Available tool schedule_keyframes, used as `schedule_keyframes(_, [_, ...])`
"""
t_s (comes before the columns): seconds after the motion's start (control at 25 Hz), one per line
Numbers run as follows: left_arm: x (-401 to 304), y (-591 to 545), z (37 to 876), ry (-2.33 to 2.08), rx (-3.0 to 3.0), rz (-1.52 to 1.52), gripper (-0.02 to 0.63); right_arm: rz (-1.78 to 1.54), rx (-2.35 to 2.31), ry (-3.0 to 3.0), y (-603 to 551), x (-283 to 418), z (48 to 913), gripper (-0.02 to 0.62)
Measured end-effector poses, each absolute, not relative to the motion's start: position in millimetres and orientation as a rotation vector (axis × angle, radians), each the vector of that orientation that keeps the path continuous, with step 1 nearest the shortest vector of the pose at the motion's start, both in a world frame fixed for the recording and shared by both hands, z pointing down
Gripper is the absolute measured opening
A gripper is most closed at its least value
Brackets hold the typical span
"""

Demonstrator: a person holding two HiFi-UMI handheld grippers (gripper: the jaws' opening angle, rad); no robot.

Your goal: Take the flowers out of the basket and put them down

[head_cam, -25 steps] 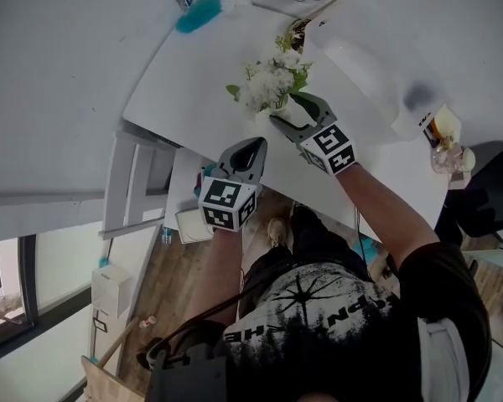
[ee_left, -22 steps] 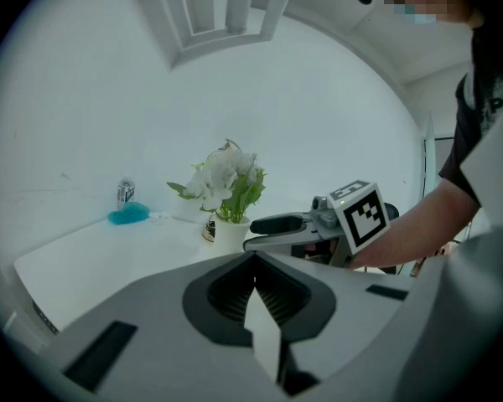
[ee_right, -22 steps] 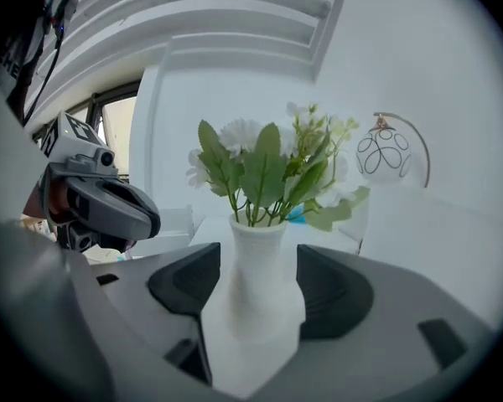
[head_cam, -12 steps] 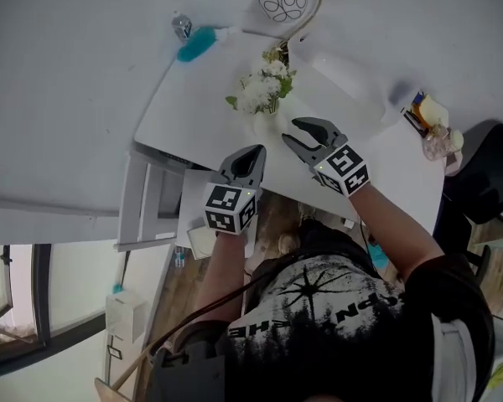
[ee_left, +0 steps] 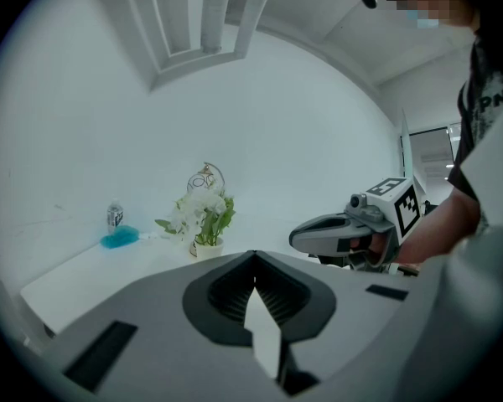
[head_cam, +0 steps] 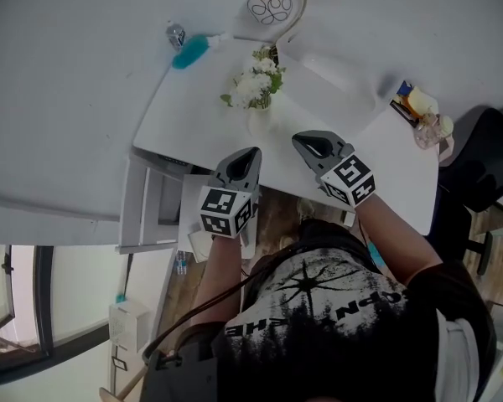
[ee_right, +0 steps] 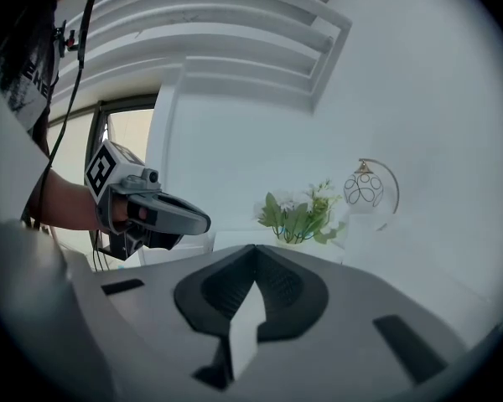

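White flowers with green leaves (head_cam: pixel 253 86) stand upright in a small white pot (head_cam: pixel 258 121) on the white table (head_cam: pixel 201 107). Both grippers hang in front of the table's near edge, apart from the pot. My left gripper (head_cam: pixel 250 155) is shut and holds nothing. My right gripper (head_cam: pixel 303 141) has just been closing and now stands shut, with nothing between its jaws. The left gripper view shows the flowers (ee_left: pixel 199 214) far ahead and the right gripper (ee_left: pixel 306 239) beside me. In the right gripper view the flowers (ee_right: pixel 298 213) are straight ahead and the left gripper (ee_right: pixel 197 222) is at the left.
A teal brush (head_cam: pixel 189 54) and a small bottle (head_cam: pixel 176 34) lie at the table's far left corner. A gold wire ornament (head_cam: pixel 272 5) stands behind the flowers. Small bottles and jars (head_cam: pixel 421 111) sit at the right end. A black chair (head_cam: pixel 478 170) is at the right.
Both grippers have drawn back from the pot toward the person. The right gripper's jaws, open beside the pot before, have closed empty. The flowers stay in the pot.
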State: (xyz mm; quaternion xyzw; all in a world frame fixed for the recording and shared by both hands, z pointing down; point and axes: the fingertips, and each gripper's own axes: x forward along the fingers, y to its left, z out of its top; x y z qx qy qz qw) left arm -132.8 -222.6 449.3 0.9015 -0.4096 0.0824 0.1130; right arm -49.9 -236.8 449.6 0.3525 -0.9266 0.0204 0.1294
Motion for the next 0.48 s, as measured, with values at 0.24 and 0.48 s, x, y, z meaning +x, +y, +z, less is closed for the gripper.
schedule_keyframes(0.24, [-135.1, -215.1, 450.0, -1.202, 2.644, 0.242, 0.011, 0.037, 1.02, -2.682, -226.4, -52.1, 449.1, 0.018])
schedule_keyframes(0.48, [-135.9, -213.3, 449.6, -1.204, 2.637, 0.251, 0.011, 0.012, 1.024, -2.661, -226.3, -53.2, 449.0, 0.017])
